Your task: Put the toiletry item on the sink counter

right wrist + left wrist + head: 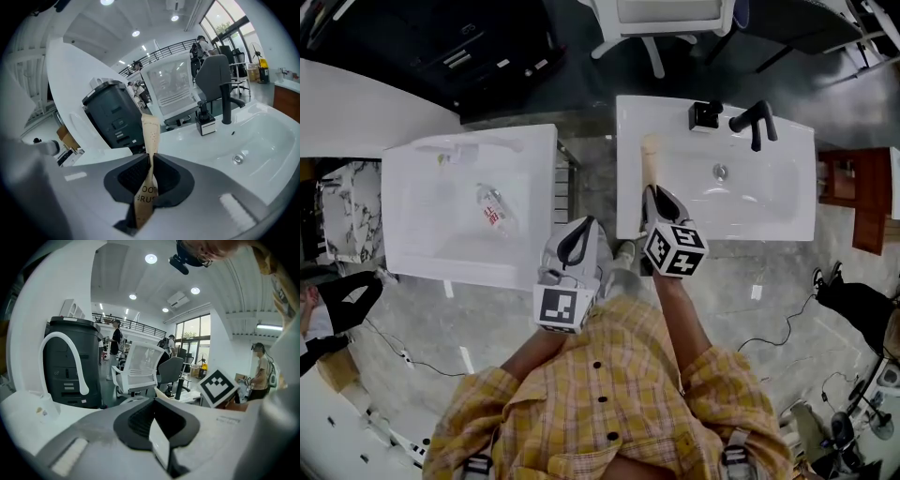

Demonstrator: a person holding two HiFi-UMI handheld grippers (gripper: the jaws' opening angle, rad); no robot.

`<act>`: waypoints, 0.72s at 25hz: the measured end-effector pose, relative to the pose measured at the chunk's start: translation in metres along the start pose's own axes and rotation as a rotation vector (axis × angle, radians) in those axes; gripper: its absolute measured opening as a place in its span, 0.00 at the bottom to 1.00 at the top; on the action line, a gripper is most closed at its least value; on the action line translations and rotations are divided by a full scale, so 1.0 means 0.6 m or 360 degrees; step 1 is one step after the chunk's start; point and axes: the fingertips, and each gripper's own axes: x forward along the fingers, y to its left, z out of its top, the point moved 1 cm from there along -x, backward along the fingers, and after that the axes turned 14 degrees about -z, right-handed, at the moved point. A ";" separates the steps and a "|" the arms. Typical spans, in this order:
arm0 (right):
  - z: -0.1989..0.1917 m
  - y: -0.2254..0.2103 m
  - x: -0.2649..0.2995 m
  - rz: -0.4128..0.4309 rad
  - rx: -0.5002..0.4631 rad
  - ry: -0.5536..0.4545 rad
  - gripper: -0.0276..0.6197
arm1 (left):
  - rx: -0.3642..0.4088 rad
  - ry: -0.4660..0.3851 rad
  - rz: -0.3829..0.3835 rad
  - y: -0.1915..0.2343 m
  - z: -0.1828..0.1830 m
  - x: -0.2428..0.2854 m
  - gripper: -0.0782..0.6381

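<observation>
My right gripper (656,195) is shut on a tan paper toothbrush packet (650,157), which sticks out forward over the left rim of the white sink counter (791,131). In the right gripper view the packet (150,133) stands upright between the shut jaws of the right gripper (151,158), above the counter (185,137). My left gripper (577,246) hangs over the floor gap between the two basins. It is shut with nothing in it, and in its own view the left gripper (152,420) points out at the room.
On the sink counter stand a black faucet (755,120) and a small black dispenser (705,114); the drain (720,172) sits mid-basin. A second white basin (412,178) at left holds a clear bottle (493,209). An office chair (661,23) is behind.
</observation>
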 end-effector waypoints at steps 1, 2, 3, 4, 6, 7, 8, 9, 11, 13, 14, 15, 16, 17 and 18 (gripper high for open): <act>-0.005 -0.001 0.008 -0.0012 -0.0022 0.0005 0.09 | 0.0004 0.0003 -0.0005 0.001 -0.002 0.003 0.11; -0.009 -0.002 0.016 -0.0022 -0.0039 0.0009 0.09 | 0.0027 0.0006 -0.0014 0.002 -0.003 0.005 0.11; -0.014 -0.003 0.023 -0.0031 -0.0050 0.0014 0.09 | 0.0061 0.0006 -0.0024 0.004 -0.004 0.007 0.11; -0.019 -0.004 0.032 -0.0039 -0.0056 0.0022 0.09 | 0.0087 0.0005 -0.0031 0.005 -0.005 0.008 0.11; -0.033 -0.005 0.052 -0.0053 -0.0045 0.0054 0.09 | 0.0099 0.0004 -0.0034 0.009 -0.004 0.009 0.11; -0.040 -0.007 0.062 -0.0058 -0.0027 0.0077 0.09 | 0.0089 0.0004 -0.0029 0.011 -0.004 0.009 0.11; -0.047 -0.009 0.071 -0.0064 -0.0007 0.0100 0.09 | 0.0067 0.0007 -0.0016 0.013 -0.006 0.008 0.11; -0.052 -0.012 0.080 -0.0072 0.0007 0.0119 0.09 | 0.0044 0.0010 0.0000 0.015 -0.008 0.008 0.11; -0.062 -0.018 0.097 -0.0096 0.0018 0.0151 0.09 | 0.0046 0.0012 0.0012 0.020 -0.010 0.007 0.11; -0.072 -0.023 0.113 -0.0115 0.0039 0.0187 0.09 | 0.0027 0.0017 0.0027 0.024 -0.012 0.005 0.11; -0.077 -0.026 0.120 -0.0123 0.0049 0.0203 0.09 | 0.0021 0.0021 0.0034 0.026 -0.013 0.004 0.11; -0.081 -0.028 0.126 -0.0129 0.0057 0.0216 0.09 | 0.0023 0.0025 0.0035 0.028 -0.015 0.003 0.11; -0.084 -0.029 0.132 -0.0133 0.0065 0.0225 0.09 | 0.0019 0.0027 0.0037 0.029 -0.016 0.002 0.11; -0.086 -0.030 0.136 -0.0135 0.0074 0.0233 0.09 | 0.0003 0.0028 0.0042 0.031 -0.017 0.002 0.11; -0.088 -0.031 0.140 -0.0136 0.0081 0.0239 0.09 | -0.0019 0.0026 0.0049 0.032 -0.017 0.002 0.11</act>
